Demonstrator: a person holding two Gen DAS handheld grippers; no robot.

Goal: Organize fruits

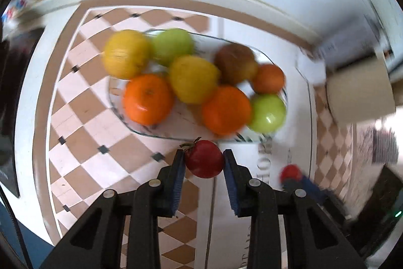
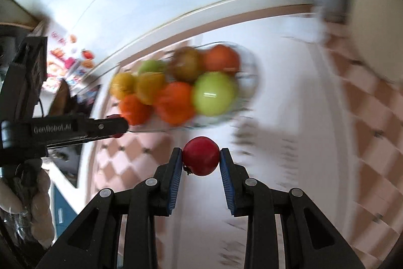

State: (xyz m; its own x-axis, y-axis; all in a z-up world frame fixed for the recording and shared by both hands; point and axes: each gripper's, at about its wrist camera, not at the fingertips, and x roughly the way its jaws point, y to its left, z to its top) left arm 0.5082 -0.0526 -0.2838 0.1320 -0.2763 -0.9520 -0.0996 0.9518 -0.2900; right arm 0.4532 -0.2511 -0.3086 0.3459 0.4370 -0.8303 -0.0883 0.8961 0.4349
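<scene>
A clear glass dish (image 1: 118,105) (image 2: 249,62) holds several fruits: oranges (image 1: 148,99), yellow ones (image 1: 192,78), green apples (image 1: 268,112) (image 2: 214,94) and a brown one (image 1: 235,63). My left gripper (image 1: 204,159) is shut on a red fruit (image 1: 204,158) with a stem, held just in front of the dish's near rim. My right gripper (image 2: 200,156) is shut on another red fruit (image 2: 200,155), also in front of the dish. The right gripper and its red fruit (image 1: 291,173) show at lower right of the left wrist view. The left gripper (image 2: 118,126) shows at left of the right wrist view.
The dish stands on a table with a tan-and-white checked cloth (image 1: 83,102) and a white runner (image 1: 277,47). A beige box-like object (image 1: 360,90) sits at the right. Colourful items (image 2: 68,62) lie beyond the table's far left edge. Both views are motion-blurred.
</scene>
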